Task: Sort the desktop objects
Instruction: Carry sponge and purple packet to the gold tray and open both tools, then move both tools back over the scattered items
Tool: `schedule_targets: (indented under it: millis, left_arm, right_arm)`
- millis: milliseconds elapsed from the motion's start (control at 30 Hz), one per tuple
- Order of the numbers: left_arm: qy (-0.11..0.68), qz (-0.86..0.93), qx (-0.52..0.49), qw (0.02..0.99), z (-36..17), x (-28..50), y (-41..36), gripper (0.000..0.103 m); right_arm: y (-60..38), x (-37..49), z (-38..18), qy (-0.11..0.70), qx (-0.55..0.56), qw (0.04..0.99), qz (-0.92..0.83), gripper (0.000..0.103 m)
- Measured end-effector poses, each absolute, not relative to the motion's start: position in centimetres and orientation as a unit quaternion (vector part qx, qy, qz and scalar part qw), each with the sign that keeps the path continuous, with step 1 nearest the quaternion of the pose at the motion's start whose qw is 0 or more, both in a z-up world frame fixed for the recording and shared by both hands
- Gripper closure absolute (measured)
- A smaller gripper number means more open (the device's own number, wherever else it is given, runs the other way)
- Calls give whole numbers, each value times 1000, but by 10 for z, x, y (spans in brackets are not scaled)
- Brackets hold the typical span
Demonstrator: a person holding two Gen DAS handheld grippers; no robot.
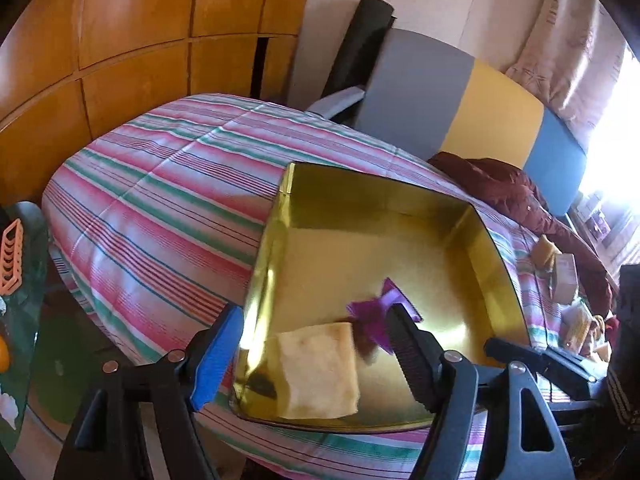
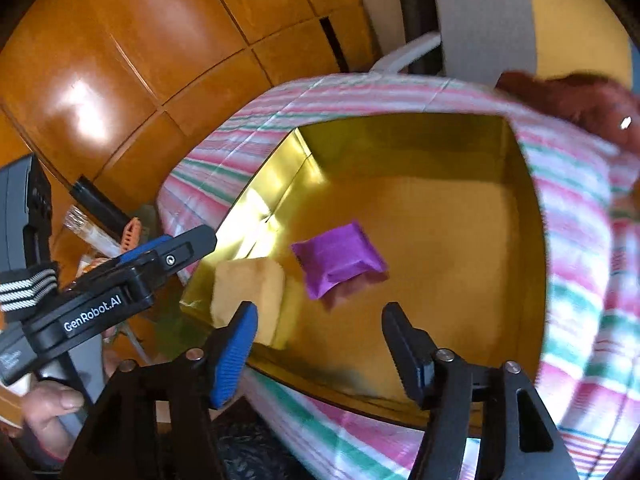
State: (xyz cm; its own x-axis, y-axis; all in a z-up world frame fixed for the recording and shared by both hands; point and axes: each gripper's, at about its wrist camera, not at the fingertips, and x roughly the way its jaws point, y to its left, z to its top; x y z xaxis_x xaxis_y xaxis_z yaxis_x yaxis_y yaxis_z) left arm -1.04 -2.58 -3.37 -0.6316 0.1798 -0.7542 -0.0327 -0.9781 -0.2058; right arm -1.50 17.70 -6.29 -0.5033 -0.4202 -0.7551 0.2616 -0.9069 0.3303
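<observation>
Lying in gold tray (image 2: pixel 520 208): 1 purple pkt (image 2: pixel 340 258), 1 tan block (image 2: pixel 248 292).

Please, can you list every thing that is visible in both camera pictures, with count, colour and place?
shiny gold metal tray: one, gold, on the striped cloth
purple foil packet: one, purple, lying in the tray's middle
pale yellow sponge block: one, cream-yellow, in the tray's near corner
striped bedcover: one, pink, green and white, under the tray
dark red jacket: one, maroon, behind the tray
left claw: open, over the sponge block
right claw: open, empty, above the tray's near edge
</observation>
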Motion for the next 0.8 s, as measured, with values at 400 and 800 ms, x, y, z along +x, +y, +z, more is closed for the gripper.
schedule_targets:
  millis: [400,800]
  left_arm:
    - [-61,899,-415,123,-21,-9,11,33]
    - [-20,885,-424,193,-9,-9,76,33]
  right_arm:
    - [222,10,-26,-48,367,115,-922,12]
    - [325,31,-33,-107,379,2,-919,12]
